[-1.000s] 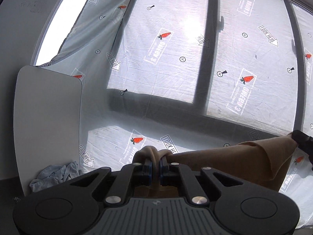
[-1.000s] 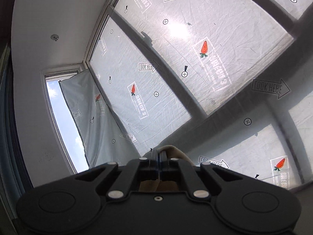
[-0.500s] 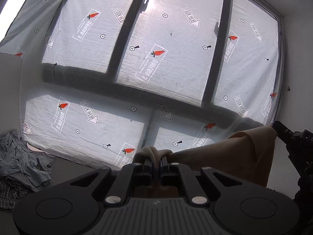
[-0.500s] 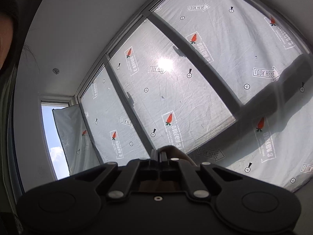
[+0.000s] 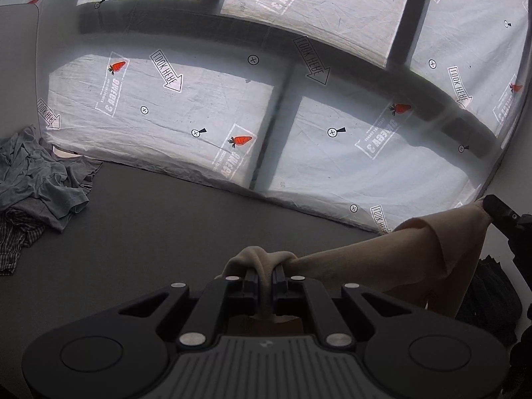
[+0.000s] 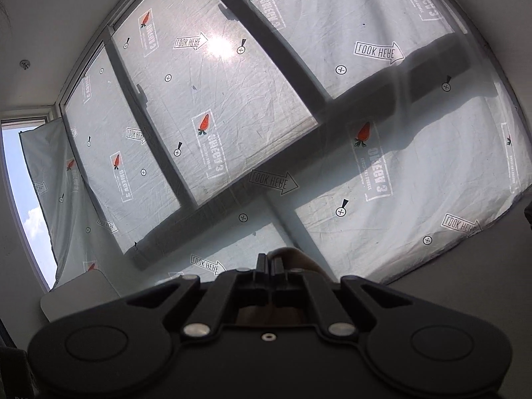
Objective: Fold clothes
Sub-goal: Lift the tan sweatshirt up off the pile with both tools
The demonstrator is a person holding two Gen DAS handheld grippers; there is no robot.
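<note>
My left gripper (image 5: 264,274) is shut on one corner of a beige garment (image 5: 415,252), which bunches over its fingertips. The cloth stretches to the right, up to my right gripper (image 5: 488,204), which pinches the other corner at the right edge of the left wrist view. In the right wrist view my right gripper (image 6: 270,262) is shut on a fold of the same beige garment (image 6: 296,256). The garment hangs in the air above the dark grey table (image 5: 159,232).
A heap of grey and checked clothes (image 5: 36,183) lies at the table's left. A dark garment (image 5: 488,296) lies at the far right, below the beige cloth. Printed sheeting (image 5: 299,139) covers the windows behind the table. A white panel (image 6: 79,292) stands at the left.
Both grippers have tipped downward with the beige garment still stretched between them. The left view now shows the table top and the clothes heap, where before it showed mostly window.
</note>
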